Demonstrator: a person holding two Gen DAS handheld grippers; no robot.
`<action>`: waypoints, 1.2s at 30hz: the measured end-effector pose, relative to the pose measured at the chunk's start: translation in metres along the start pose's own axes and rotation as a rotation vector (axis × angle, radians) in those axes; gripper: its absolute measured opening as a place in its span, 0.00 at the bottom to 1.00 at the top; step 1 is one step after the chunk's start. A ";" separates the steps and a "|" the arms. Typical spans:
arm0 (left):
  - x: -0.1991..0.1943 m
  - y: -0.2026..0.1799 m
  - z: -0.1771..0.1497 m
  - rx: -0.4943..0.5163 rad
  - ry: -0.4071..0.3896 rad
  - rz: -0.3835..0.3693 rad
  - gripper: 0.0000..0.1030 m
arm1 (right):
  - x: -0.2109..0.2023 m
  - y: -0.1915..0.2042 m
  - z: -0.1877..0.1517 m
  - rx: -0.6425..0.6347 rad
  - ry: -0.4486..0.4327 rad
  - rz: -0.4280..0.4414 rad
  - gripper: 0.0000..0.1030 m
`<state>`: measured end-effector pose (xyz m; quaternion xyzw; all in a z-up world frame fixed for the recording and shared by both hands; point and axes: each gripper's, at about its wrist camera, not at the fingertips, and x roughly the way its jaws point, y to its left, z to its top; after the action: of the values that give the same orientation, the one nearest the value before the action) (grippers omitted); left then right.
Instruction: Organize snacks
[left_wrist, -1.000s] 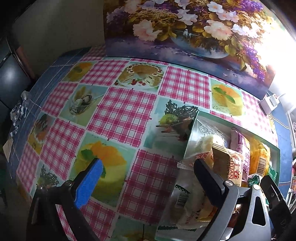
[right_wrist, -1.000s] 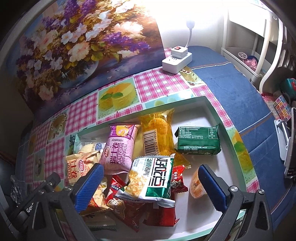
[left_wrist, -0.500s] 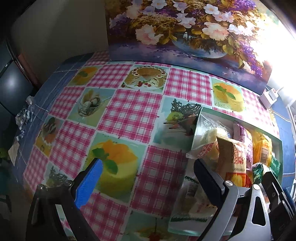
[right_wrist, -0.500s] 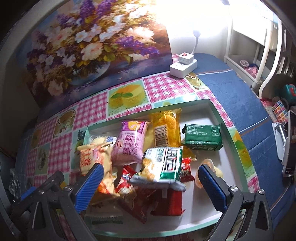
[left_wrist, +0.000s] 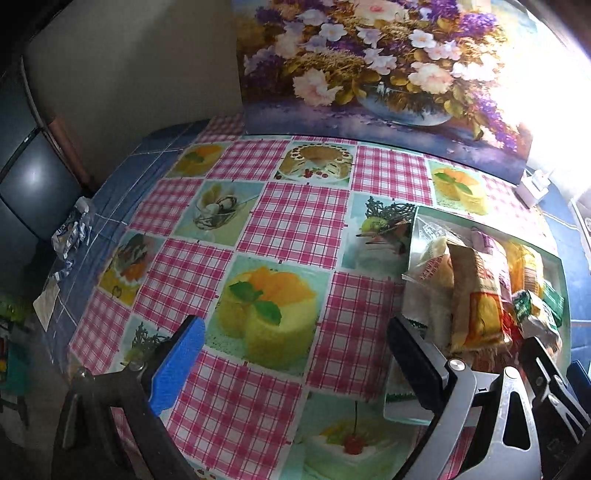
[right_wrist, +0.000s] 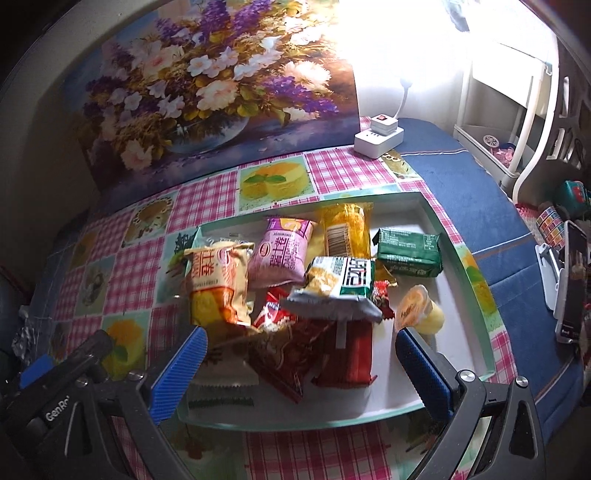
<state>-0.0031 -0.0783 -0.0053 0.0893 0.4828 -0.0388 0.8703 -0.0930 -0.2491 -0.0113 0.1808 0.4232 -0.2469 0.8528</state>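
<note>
The left gripper (left_wrist: 295, 354) hangs wide open and empty above the checked tablecloth (left_wrist: 295, 221); the tray (left_wrist: 417, 236) of snacks lies off its right finger. The right gripper (right_wrist: 301, 363) also gapes with nothing held, over the tray's (right_wrist: 476, 314) near edge. Ahead of it sit an orange packet (right_wrist: 216, 284), pink packet (right_wrist: 282, 256), green packet (right_wrist: 408, 253) and jelly cup (right_wrist: 417, 310).

Assorted snack packets (right_wrist: 284, 266) heaped in white tray (right_wrist: 476, 339), jelly cup (right_wrist: 417, 308) tipped.
</note>
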 end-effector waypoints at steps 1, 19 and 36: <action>-0.001 0.000 -0.001 0.002 0.000 0.000 0.96 | -0.001 0.000 -0.002 -0.001 -0.001 0.000 1.00; -0.022 0.012 -0.028 0.091 -0.021 0.057 0.96 | -0.019 -0.005 -0.028 -0.031 0.004 0.029 1.00; -0.045 0.027 -0.038 0.089 -0.073 0.043 0.96 | -0.042 -0.009 -0.035 -0.036 -0.038 0.032 1.00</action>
<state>-0.0544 -0.0450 0.0162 0.1369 0.4463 -0.0449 0.8832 -0.1422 -0.2270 0.0017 0.1676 0.4085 -0.2288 0.8676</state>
